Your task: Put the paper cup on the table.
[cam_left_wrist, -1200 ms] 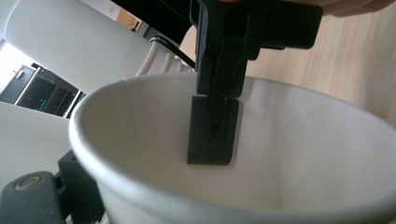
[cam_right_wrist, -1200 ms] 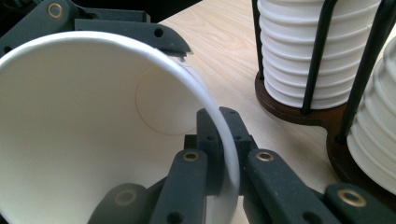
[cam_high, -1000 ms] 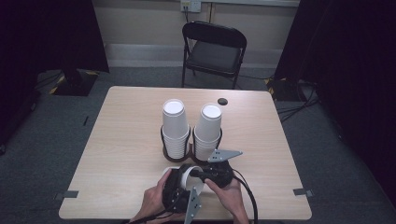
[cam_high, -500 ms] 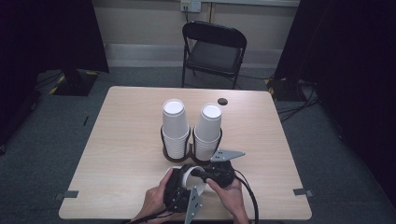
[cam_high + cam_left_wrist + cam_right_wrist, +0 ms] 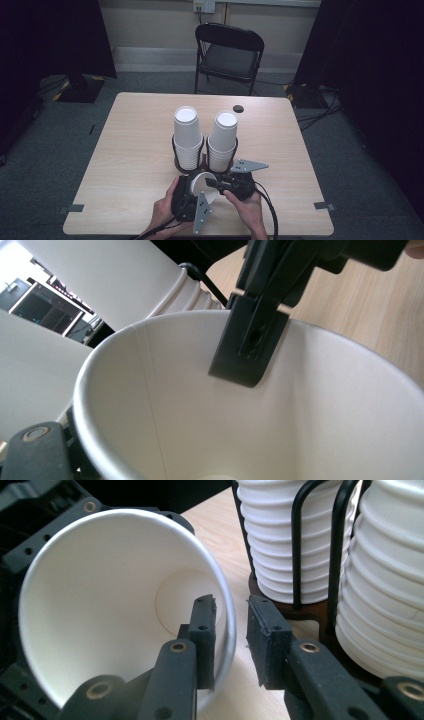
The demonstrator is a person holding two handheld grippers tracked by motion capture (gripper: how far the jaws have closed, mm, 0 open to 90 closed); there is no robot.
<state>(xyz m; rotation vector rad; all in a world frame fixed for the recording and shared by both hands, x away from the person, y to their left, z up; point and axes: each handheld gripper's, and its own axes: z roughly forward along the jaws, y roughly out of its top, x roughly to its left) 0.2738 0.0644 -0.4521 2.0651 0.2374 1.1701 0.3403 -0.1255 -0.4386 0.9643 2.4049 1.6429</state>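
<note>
loose cup held by left gripper, right gripper letting go of the rim

single white paper cup [image 5: 201, 186] lies on its side at the near edge of the table [image 5: 130, 150], just in front of the two cup stacks, mouth facing the right gripper [image 5: 231, 615].
left gripper [image 5: 186, 199] clamps the cup body; in the left gripper view the cup fills the space between its jaws, one jaw visible against the outer wall.
right gripper straddles the cup rim: one jaw inside the mouth, the other outside. there is a visible gap between the outer pad and the rim; jaws narrow and they have just been opening, so no grip.
behind the cup: left stack [image 5: 187, 136] and right stack [image 5: 223, 140] of white cups, each upright in a black wire holder [image 5: 299, 540] on a dark base.
farther back from the cup: small dark disc [image 5: 238, 108] near the far table edge, black folding chair [image 5: 227, 55] beyond it.
</note>
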